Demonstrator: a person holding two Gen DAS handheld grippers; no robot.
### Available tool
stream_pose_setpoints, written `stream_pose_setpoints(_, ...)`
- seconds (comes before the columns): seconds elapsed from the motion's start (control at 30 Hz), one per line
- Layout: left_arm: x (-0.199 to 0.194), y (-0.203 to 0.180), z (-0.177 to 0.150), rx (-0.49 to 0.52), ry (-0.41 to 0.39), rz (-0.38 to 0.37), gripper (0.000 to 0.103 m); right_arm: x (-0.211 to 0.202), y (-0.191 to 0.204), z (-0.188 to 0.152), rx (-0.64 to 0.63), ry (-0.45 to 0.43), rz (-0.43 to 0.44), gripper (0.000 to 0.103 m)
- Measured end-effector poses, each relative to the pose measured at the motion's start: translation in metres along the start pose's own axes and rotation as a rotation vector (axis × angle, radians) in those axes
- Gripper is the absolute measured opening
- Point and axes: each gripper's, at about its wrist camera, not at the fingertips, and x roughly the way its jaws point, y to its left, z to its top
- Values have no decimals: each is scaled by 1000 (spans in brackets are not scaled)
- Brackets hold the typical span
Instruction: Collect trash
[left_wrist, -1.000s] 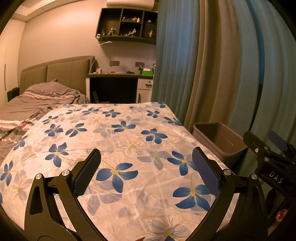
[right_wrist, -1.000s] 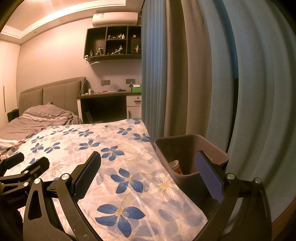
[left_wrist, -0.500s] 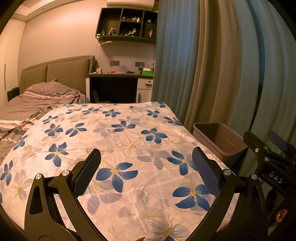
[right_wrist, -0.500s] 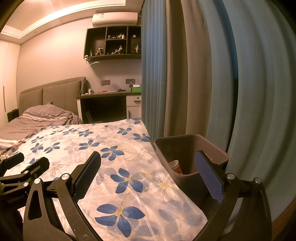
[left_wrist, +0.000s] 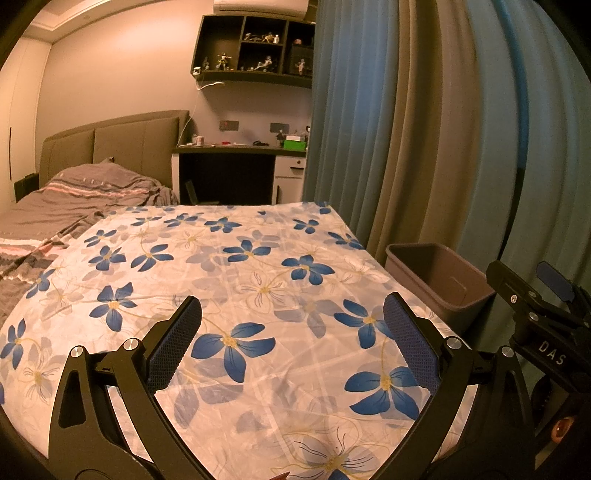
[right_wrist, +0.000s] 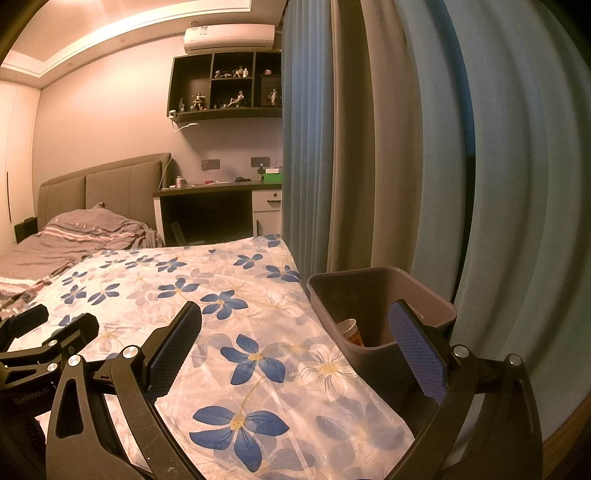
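A: Where is the trash kept?

B: A cup is seen lying inside the bin, set against the tabletop edge at 3 o'clock (likely for short drops).

A: And the tools?

B: The left gripper and right gripper are held wide, nothing gripped; no other trash is visible.

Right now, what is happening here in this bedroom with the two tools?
A person holds a hand-held gripper in each hand above the flowered sheet. The left hand-held gripper and the right hand-held gripper are both open and hold nothing. A grey bin stands beside the bed, by the curtain, with a paper cup already inside. No trash shows on the sheet.
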Motion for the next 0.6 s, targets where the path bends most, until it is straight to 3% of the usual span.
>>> stream_pose_setpoints(0.6,0,1,1,-1,3,-2,97,-1,0,0,2,0,0,97)
